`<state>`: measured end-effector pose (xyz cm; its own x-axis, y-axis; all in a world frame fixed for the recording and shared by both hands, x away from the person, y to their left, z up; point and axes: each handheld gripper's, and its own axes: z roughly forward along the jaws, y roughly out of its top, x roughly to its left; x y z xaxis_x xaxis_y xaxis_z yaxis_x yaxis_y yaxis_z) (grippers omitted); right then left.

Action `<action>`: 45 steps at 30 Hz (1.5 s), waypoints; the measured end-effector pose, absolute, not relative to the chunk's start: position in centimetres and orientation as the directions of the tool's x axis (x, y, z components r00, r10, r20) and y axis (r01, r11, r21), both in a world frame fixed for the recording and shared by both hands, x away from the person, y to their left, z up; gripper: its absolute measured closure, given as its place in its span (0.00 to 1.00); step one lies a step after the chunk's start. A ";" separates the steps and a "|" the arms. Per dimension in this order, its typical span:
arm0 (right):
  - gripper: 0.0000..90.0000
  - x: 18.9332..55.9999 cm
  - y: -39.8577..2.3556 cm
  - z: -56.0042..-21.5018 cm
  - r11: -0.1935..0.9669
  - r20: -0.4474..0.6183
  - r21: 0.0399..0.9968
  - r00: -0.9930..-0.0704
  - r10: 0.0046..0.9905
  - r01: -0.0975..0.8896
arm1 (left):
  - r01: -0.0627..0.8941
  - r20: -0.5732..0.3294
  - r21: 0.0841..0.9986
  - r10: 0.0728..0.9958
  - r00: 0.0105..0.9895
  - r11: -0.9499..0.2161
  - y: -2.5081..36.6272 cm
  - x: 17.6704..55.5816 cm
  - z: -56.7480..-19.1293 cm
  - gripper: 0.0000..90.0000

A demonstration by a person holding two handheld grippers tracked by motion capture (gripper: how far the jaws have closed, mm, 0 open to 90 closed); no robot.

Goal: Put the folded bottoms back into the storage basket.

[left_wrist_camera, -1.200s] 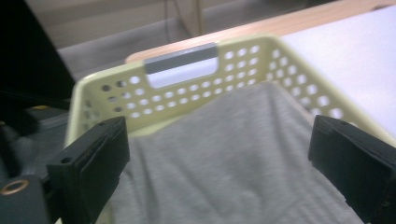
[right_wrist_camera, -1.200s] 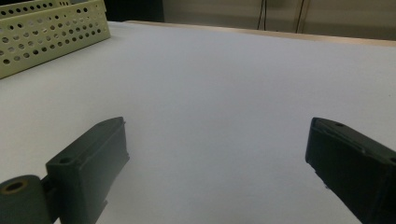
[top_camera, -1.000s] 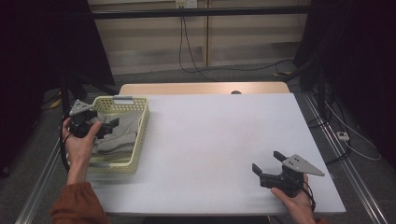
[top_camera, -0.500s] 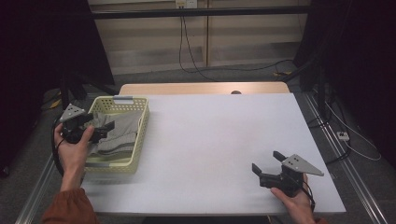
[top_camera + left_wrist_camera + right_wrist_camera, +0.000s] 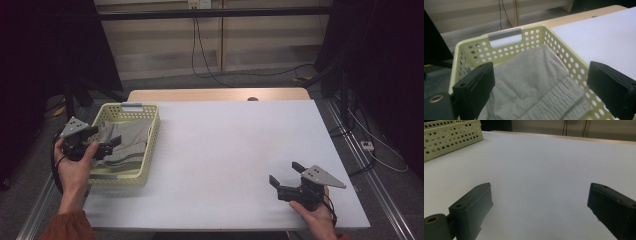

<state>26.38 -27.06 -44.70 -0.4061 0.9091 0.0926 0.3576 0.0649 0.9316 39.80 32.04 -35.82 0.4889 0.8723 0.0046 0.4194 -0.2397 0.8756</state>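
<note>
Left gripper view looks straight into a pale yellow plastic basket [image 5: 564,60] with round holes punched through its walls and a grey handle strip at the far end; inside lies a folded grey garment [image 5: 531,85], a soft knit with a smooth upper part and a ribbed band nearer the camera. The left gripper [image 5: 541,87] hangs just above the cloth with its black jaws spread wide, one on each side of the fold, not touching it as far as I can tell. I judge the garment light, limp and not at all fragile; it will sag and unfold once lifted, so a pinch on the thick ribbed band or on a doubled fold should hold better than a single thin layer. The basket looks stiff but light and could slide or tip if the cloth snags on its rim. In the high view the basket [image 5: 150,145] sits at the left side of the smooth white table [image 5: 240,150], and the right gripper [image 5: 289,179] rests near the front right corner, well apart, jaws wide with nothing between them.
</note>
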 end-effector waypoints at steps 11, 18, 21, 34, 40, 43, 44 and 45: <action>0.06 26.4 -27.0 -44.7 0.066 0.091 0.932 -0.407 0.909 0.356 | 0.411 0.021 0.877 0.875 0.484 -0.249 32.0 38.2 -35.9 0.09; 0.06 26.4 -27.0 -44.7 0.065 0.092 0.932 -0.407 0.909 0.357 | 0.405 0.026 0.879 0.874 0.485 -0.251 31.7 37.5 -35.9 0.09; 0.06 26.4 -27.0 -44.7 0.063 0.093 0.933 -0.407 0.909 0.355 | 0.403 0.031 0.877 0.869 0.493 -0.260 31.4 37.1 -36.0 0.09; 0.06 26.4 -26.9 -44.7 0.063 0.093 0.933 -0.407 0.909 0.354 | 0.380 0.063 0.880 0.865 0.498 -0.283 31.3 35.0 -35.9 0.09; 0.06 26.4 -26.9 -44.6 0.064 0.093 0.933 -0.408 0.908 0.355 | 0.377 0.068 0.880 0.863 0.501 -0.289 31.1 34.2 -36.0 0.09; 0.06 26.4 -26.9 -44.6 0.065 0.091 0.933 -0.408 0.908 0.353 | 0.368 0.089 0.880 0.865 0.494 -0.301 30.7 33.9 -35.8 0.09; 0.06 26.4 -26.9 -44.7 0.065 0.091 0.933 -0.408 0.908 0.353 | 0.360 0.108 0.880 0.869 0.483 -0.310 30.5 33.7 -35.7 0.09; 0.06 26.4 -26.9 -44.6 0.065 0.091 0.933 -0.408 0.908 0.353 | 0.353 0.121 0.880 0.868 0.481 -0.318 30.3 33.6 -35.6 0.09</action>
<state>26.43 -26.86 -44.65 -0.4083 0.9083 0.0908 0.3530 0.0654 0.9333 33.63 30.30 -35.64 0.4815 0.8681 0.1210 0.3526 -0.3182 0.8800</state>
